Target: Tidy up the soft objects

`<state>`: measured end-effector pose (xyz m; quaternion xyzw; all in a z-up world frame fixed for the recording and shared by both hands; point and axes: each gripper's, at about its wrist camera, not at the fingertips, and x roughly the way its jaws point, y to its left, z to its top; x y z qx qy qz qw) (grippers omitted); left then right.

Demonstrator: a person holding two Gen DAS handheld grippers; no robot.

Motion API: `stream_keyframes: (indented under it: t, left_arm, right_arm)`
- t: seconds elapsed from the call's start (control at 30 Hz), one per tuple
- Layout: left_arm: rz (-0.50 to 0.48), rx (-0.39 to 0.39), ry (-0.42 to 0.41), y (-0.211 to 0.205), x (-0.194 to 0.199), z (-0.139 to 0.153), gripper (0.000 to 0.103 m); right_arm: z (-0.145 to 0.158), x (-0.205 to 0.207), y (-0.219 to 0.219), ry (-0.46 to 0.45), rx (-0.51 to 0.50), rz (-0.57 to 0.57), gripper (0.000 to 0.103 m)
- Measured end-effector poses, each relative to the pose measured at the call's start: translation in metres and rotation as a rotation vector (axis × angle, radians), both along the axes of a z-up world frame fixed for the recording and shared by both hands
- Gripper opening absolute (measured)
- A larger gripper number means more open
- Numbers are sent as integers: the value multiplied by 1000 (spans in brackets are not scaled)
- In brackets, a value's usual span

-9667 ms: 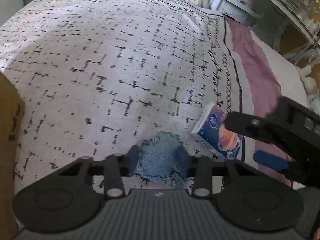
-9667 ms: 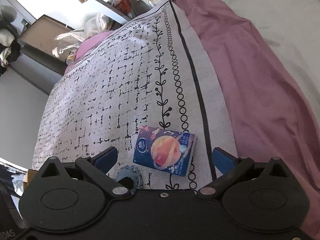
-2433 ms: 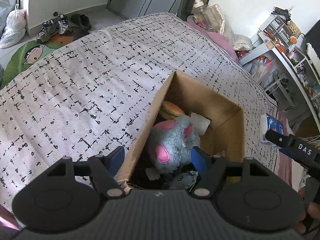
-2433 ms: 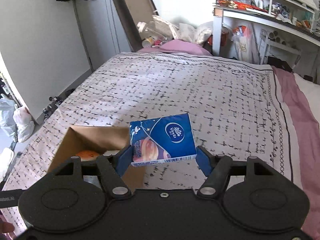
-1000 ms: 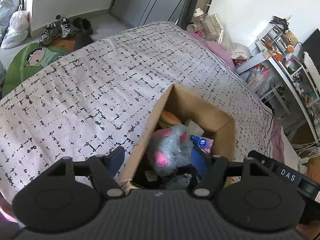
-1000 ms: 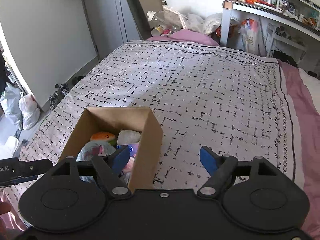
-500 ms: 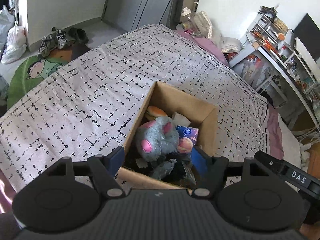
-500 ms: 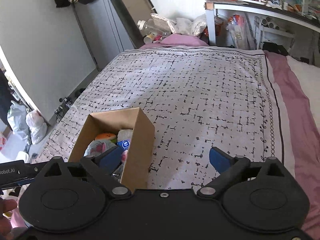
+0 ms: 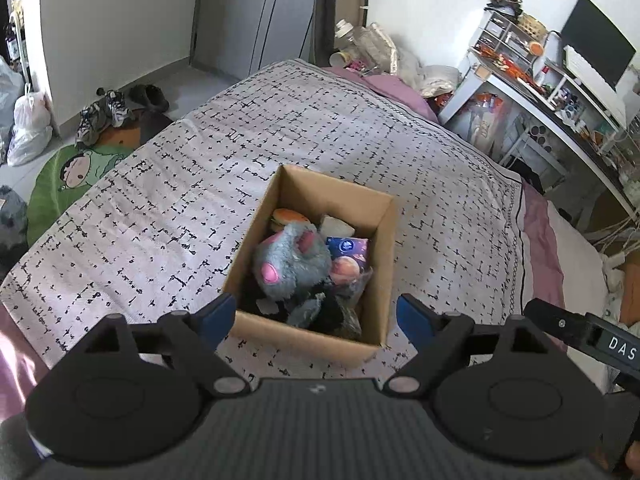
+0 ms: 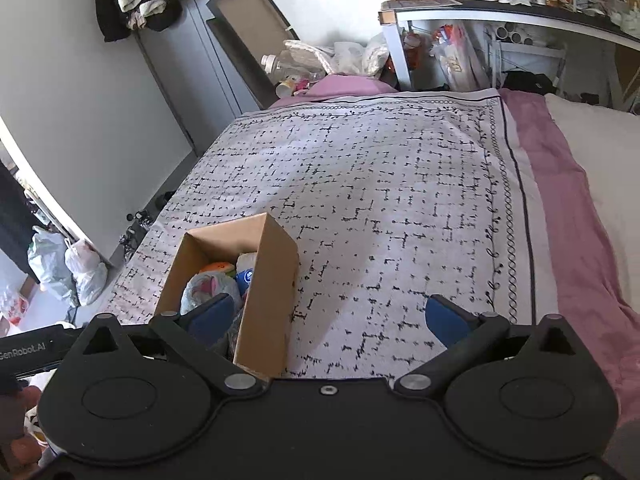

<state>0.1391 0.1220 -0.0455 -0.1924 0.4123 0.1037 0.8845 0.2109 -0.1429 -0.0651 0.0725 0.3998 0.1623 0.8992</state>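
A cardboard box [image 9: 382, 264] stands on the patterned bedspread [image 9: 168, 200]. Inside lie a grey plush mouse with pink ears [image 9: 292, 260], a blue tissue pack with a planet print [image 9: 347, 254], a burger-shaped toy [image 9: 286, 216] and a scrap of denim [image 9: 306, 310]. My left gripper [image 9: 316, 318] is open and empty, raised above the box's near side. My right gripper [image 10: 336, 318] is open and empty; the box [image 10: 272, 292] is at its lower left, with the tissue pack [image 10: 245, 278] showing inside.
A pink sheet [image 10: 560, 200] edges the bed on the right. A cluttered white desk [image 9: 560, 92] stands beyond the bed. Shoes [image 9: 104, 114] and a green mat [image 9: 68, 184] lie on the floor at left. Plastic bags [image 10: 68, 268] sit by the wall.
Both grippers have drawn back and risen from the box, so it looks smaller. The tissue pack stays in the box, and both grippers stay open.
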Motion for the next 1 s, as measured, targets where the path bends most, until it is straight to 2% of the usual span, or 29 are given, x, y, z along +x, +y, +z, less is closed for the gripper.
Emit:
stream_keyframes:
  t: [0.3, 0.57, 0.7, 1.0]
  left_arm:
    - [-26, 40, -33, -25, -24, 19, 92]
    - [-54, 70, -47, -45, -45, 34, 95]
    - [-58, 90, -53, -54, -57, 39, 100]
    - [-88, 132, -70, -78, -84, 47, 102]
  right_arm:
    - [14, -27, -28, -21, 23, -12, 103]
    - [25, -51, -40, -33, 4, -5, 103]
    - [29, -64, -46, -43, -3, 3, 103]
    - [38, -90, -63, -65, 0, 6, 103]
